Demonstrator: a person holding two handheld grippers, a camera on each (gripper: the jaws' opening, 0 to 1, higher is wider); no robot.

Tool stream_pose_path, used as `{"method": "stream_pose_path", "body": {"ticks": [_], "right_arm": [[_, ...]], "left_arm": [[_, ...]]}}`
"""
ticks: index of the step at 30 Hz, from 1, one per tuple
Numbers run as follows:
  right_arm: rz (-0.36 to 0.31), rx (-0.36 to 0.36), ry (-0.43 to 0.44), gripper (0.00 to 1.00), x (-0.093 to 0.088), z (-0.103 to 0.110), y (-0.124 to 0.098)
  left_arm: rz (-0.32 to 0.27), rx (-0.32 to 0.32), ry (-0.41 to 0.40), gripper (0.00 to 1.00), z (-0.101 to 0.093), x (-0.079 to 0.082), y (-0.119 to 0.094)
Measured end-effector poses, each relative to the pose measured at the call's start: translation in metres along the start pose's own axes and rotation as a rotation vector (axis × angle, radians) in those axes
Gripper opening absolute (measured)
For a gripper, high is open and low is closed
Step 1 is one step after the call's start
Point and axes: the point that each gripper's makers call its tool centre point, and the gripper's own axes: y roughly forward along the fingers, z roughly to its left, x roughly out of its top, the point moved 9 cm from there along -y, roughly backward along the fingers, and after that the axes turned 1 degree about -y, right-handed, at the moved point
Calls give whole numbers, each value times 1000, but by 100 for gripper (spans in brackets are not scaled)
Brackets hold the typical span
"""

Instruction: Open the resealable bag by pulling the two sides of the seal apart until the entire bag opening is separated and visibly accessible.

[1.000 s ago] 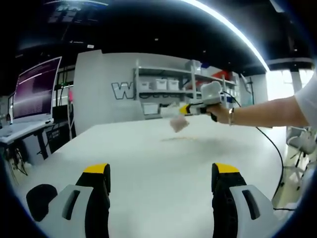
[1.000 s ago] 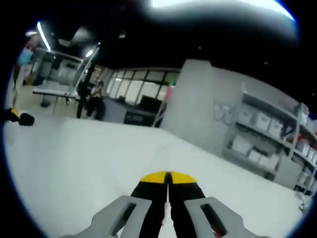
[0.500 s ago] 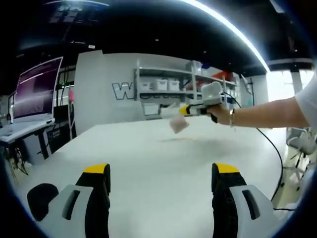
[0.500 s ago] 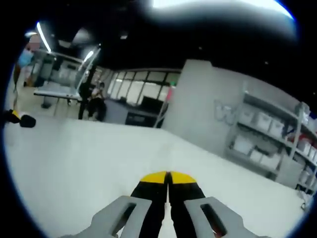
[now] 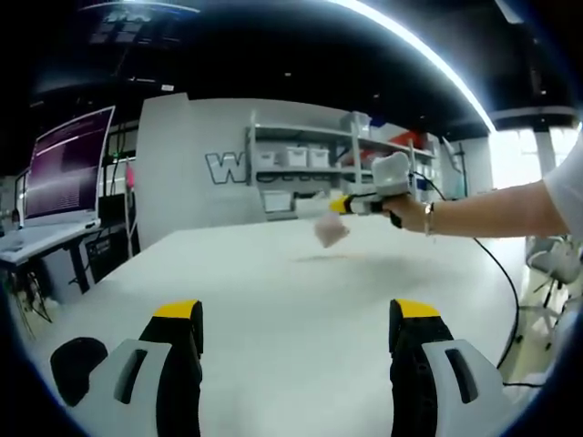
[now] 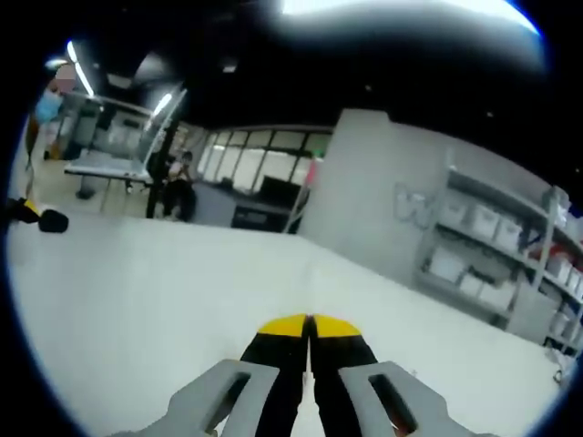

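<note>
While the right gripper (image 5: pixel 339 206) pinches the resealable bag (image 5: pixel 330 231) (contents unclear) above the table (image 5: pixel 291 300), left gripper (image 5: pixel 299 330) jaws wide.

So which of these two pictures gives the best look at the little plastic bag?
The left gripper view: the bag hangs whole, above the table, from the right gripper. In the right gripper view its closed jaws meet, and the bag itself is not distinguishable.

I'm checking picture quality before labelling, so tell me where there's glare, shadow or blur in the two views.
Left gripper view: a bright ceiling light strip glares, the window at the right is blown out, the bag hanging from the right gripper is small and soft, with a faint shadow on the table beneath. Right gripper view: glare along the top, shelves bowed by the fisheye.
</note>
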Motion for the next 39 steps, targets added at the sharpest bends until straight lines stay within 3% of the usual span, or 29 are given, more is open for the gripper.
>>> {"method": "stream_pose_path", "body": {"ticks": [39], "right_arm": [[-53, 9, 25, 0, 1, 9, -33]], "left_arm": [[-5, -10, 19, 82, -9, 5, -6]]}}
